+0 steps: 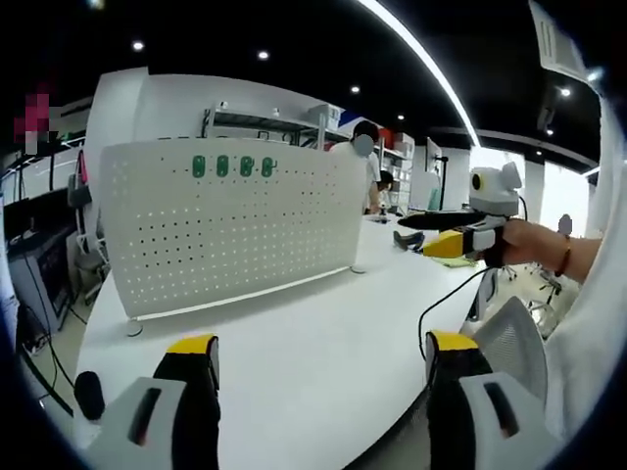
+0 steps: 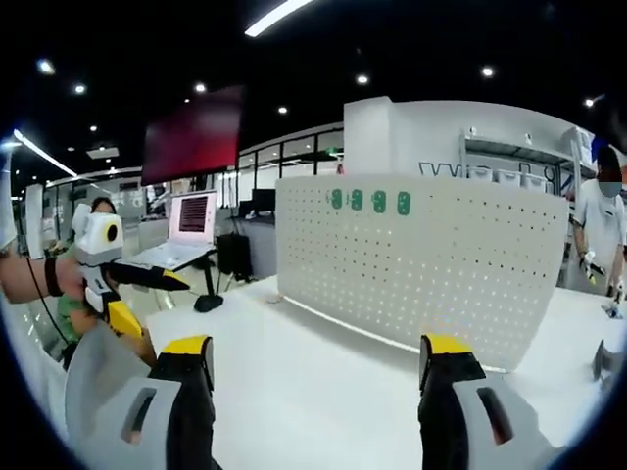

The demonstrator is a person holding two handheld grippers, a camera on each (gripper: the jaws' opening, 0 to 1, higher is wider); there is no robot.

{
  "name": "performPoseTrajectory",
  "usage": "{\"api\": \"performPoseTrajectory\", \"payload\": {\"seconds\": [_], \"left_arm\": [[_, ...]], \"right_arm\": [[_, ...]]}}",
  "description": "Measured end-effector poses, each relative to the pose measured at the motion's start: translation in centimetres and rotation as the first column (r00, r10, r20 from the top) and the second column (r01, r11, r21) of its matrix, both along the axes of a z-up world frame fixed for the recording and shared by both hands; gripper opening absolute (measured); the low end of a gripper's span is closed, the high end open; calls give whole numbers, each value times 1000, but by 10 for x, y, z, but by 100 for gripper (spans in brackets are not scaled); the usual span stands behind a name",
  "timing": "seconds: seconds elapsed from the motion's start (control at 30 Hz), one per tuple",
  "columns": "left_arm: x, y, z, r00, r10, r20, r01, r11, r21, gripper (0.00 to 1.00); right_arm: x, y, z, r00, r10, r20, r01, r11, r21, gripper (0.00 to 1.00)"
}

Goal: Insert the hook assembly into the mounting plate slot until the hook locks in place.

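Standing upright on the white table (image 1: 323,362), ahead of and beyond the jaws: white perforated mounting plate (image 1: 230,230) with four green hooks (image 1: 232,166) along its top edge. Left gripper (image 1: 318,357) jaws apart, empty. Right gripper (image 2: 313,360) likewise apart, empty.

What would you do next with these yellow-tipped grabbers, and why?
Probably bring one gripper toward the four green hooks along the top of the white perforated pegboard: the left gripper and right gripper both look open and empty.
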State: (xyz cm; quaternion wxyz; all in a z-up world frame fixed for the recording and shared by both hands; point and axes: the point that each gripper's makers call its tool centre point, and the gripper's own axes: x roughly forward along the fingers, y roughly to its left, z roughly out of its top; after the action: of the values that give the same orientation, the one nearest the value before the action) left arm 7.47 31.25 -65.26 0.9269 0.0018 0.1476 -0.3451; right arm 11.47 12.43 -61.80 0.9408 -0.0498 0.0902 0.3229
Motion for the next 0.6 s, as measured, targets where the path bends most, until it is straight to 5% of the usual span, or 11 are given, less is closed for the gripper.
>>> {"api": "performPoseTrajectory", "payload": {"seconds": [0.37,0.6], "left_arm": [[-9,4,-1,1000,10,0,-10,1000,14,94],[-11,9,2,999,38,20,-38,999,14,94]], "right_arm": [[-29,-12,-21,998,4,-67,-4,1000,-2,90],[-37,-18,-20,998,4,-60,-5,1000,-11,90]]}}
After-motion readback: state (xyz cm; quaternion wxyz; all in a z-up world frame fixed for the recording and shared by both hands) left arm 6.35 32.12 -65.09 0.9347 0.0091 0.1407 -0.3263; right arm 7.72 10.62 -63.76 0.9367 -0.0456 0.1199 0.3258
